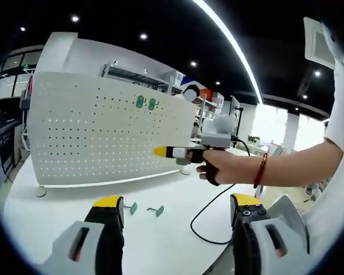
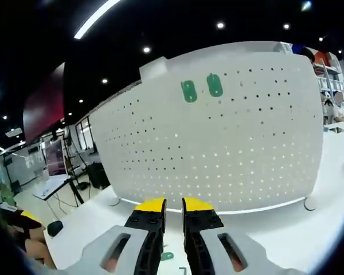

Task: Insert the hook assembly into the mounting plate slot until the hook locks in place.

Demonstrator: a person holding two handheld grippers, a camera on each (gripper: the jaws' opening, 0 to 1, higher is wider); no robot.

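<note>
A white pegboard mounting plate [image 1: 103, 137] stands upright on a white table [image 1: 160, 240]. Two green hooks [image 1: 146, 103] hang side by side near its top, and in the right gripper view the same hooks [image 2: 200, 89] sit high on the plate [image 2: 229, 143]. Two more green hooks [image 1: 131, 207] [image 1: 157, 211] lie loose on the table in front of the plate. My left gripper [image 1: 176, 201] hangs open above the table, nothing between its jaws. A hand holds my right gripper [image 1: 162, 151] in front of the plate's right end. Its jaws [image 2: 174, 205] are together, empty, facing the plate.
A black cable [image 1: 209, 215] trails from the right gripper across the table to its near edge. Shelving [image 1: 178, 80] stands behind the plate. A small black object [image 2: 55, 227] lies at the table's left end. A bit of green [image 2: 167, 256] shows on the table below the right jaws.
</note>
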